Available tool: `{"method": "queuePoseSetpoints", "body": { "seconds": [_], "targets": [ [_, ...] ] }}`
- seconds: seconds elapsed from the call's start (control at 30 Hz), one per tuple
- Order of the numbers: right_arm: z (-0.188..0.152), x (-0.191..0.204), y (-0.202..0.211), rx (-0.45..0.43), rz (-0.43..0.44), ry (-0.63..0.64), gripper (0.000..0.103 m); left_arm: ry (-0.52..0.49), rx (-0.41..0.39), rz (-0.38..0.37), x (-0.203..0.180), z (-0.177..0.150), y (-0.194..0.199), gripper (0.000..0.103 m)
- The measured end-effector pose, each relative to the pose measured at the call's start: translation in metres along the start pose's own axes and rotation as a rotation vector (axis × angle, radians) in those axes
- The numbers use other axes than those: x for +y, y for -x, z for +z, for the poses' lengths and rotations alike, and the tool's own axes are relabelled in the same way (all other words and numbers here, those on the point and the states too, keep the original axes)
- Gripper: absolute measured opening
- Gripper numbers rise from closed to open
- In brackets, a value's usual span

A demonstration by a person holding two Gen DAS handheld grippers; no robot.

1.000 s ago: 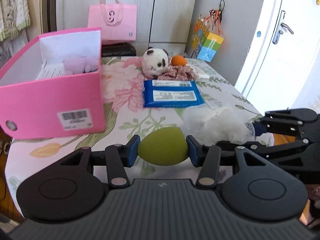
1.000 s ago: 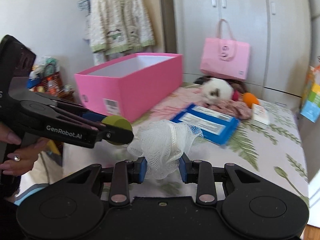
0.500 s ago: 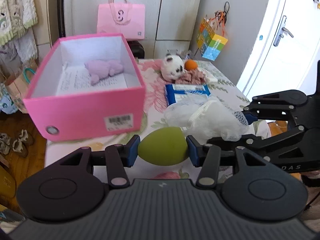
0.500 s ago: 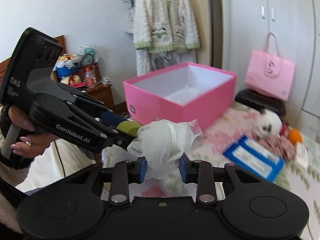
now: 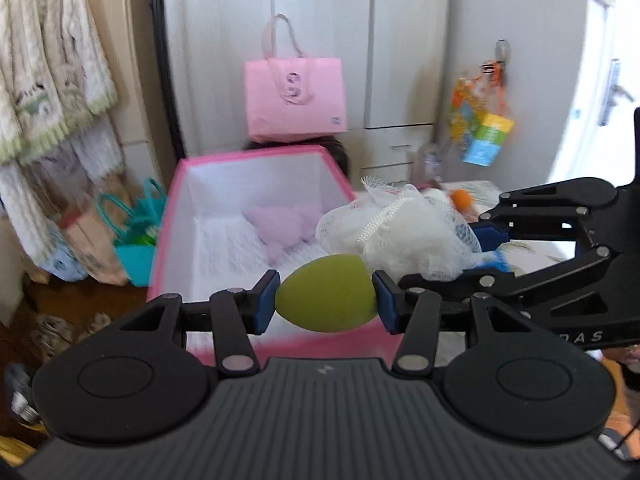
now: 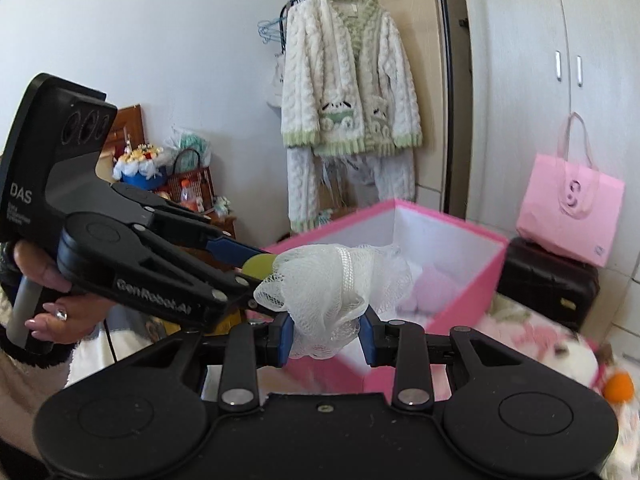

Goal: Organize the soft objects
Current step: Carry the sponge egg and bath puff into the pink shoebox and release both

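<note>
While both claws hang over the open pink box, the scene reads so:

Left claw (image 5: 326, 294): clenched on a green egg-shaped sponge (image 5: 326, 293), one blue pad pressing each end; it shows again in the right wrist view (image 6: 262, 270), coming in from the left.
Right claw (image 6: 326, 340): clenched on a white mesh bath pouf (image 6: 334, 284), the netting bunched between its pads and billowing above them; seen from the left wrist view (image 5: 486, 246) it reaches in from the right.
Sponge and pouf: just beside each other, the pouf (image 5: 400, 234) a little beyond and to the right of the sponge, both held in the air above the near end of the box.
Pink box (image 5: 168, 224): open-topped, white inside, standing on the desk (image 5: 520, 248) with the floral cloth.
Lilac plush (image 5: 284, 228): lying on the box floor toward the far end.
Hand (image 6: 52, 292): wrapped around the left claw's handle, a ring on one finger, a fuzzy dark cuff at the wrist.
Orange ball (image 6: 618, 386): on the desk to the right of the box, beside a white plush toy (image 6: 572, 360) that is blurred.
Pink tote bag (image 5: 296, 98): behind the box, against the cupboard doors.
Knitted cardigan (image 6: 348, 80): white with green trim, on a hanger beyond the box.
</note>
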State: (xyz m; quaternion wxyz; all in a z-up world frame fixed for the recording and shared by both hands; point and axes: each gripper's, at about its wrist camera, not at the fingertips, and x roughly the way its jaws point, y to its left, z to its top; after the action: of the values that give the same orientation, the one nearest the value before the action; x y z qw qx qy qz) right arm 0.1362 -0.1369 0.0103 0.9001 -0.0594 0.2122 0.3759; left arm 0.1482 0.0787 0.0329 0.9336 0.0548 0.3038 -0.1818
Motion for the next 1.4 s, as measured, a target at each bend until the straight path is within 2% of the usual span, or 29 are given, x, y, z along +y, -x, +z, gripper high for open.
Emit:
{"method": "queuePoseSetpoints", "body": {
  "seconds": [0.2,0.3,0.43,0.67,0.77,0.87,0.93,1.03,1.07,1.1,1.17,1.2,1.33,1.4],
  "targets": [
    [0.027,-0.042,-0.055,0.012,0.047,-0.037,0.038,0.088,0.021,0.025,0.045,0.033,-0.051,0.049],
    [0.041,-0.061,-0.083,0.050,0.090,-0.034,0.038,0.104,0.009,0.047,0.061,0.042,-0.075,0.049],
    [0.056,-0.082,-0.121,0.124,0.116,0.002,0.038,0.116,0.037,0.048,0.079,0.053,-0.107,0.049],
    [0.064,-0.112,-0.164,0.193,0.125,0.025,0.038,0.108,0.108,0.086,0.089,0.065,-0.154,0.049],
    [0.067,-0.124,-0.182,0.232,0.154,0.025,0.039,0.119,0.138,0.103,0.093,0.066,-0.167,0.049],
    [0.069,-0.133,-0.196,0.260,0.171,0.016,0.039,0.096,0.152,0.140,0.091,0.065,-0.174,0.049],
    [0.069,-0.135,-0.202,0.273,0.188,0.017,0.041,0.050,0.157,0.196,0.085,0.065,-0.175,0.050],
    [0.067,-0.134,-0.207,0.278,0.179,0.037,0.044,0.026,0.148,0.240,0.083,0.065,-0.175,0.053],
    [0.067,-0.134,-0.207,0.275,0.170,0.038,0.046,0.018,0.138,0.254,0.083,0.065,-0.174,0.057],
    [0.067,-0.134,-0.207,0.271,0.154,0.035,0.055,0.014,0.124,0.271,0.083,0.066,-0.172,0.060],
    [0.066,-0.136,-0.206,0.262,0.120,0.025,0.064,0.016,0.105,0.252,0.085,0.067,-0.167,0.066],
    [0.065,-0.137,-0.202,0.254,0.112,0.017,0.065,0.022,0.099,0.240,0.085,0.068,-0.164,0.067],
    [0.067,-0.137,-0.183,0.212,0.108,-0.021,0.066,0.027,0.043,0.227,0.084,0.067,-0.143,0.086],
    [0.068,-0.135,-0.170,0.188,0.104,-0.031,0.067,0.018,0.021,0.225,0.081,0.066,-0.131,0.087]
  ]
}}
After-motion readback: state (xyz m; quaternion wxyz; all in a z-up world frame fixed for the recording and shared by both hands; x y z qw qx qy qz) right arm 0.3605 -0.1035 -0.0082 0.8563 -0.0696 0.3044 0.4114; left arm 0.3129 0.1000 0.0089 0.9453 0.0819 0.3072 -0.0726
